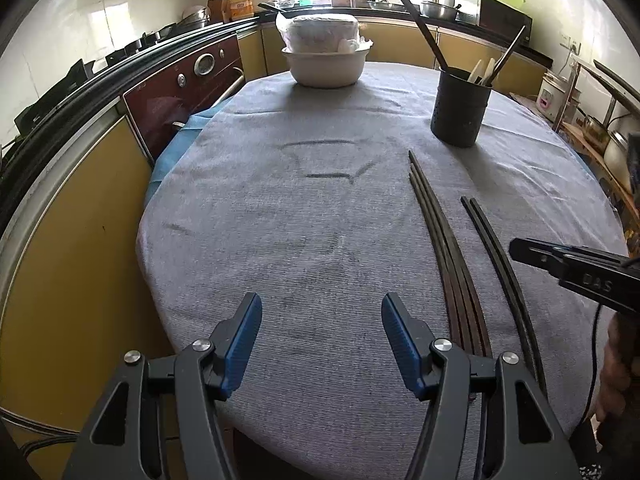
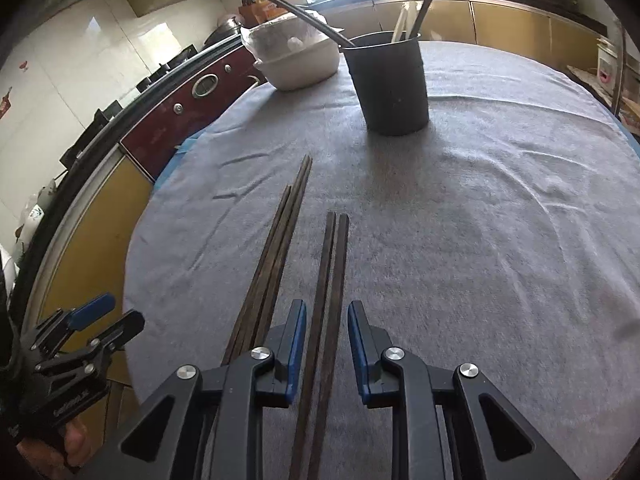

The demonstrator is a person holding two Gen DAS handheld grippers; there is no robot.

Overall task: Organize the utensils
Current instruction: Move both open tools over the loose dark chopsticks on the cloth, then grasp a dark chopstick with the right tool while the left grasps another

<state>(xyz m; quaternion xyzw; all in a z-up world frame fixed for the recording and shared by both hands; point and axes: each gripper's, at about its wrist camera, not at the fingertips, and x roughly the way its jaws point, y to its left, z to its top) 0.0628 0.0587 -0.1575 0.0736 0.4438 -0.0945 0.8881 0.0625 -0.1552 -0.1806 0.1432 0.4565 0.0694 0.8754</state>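
Now straddling the dark chopstick pair (image 2: 329, 280) with the right gripper (image 2: 327, 320), jaws apart, nothing pinched. Left gripper (image 1: 322, 320) hovering wide open, brown chopstick bundle (image 1: 444, 240) just right; black utensil holder (image 2: 386, 84) ahead.

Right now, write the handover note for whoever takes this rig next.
Left gripper: open, empty, over bare cloth.
Right gripper: open, astride the pair of chopsticks, not closed on them.
Bundle of three chopsticks lies left of that pair on the table.
Utensil holder stands farther back, already holding some utensils.
Left: both chopstick groups into the holder.
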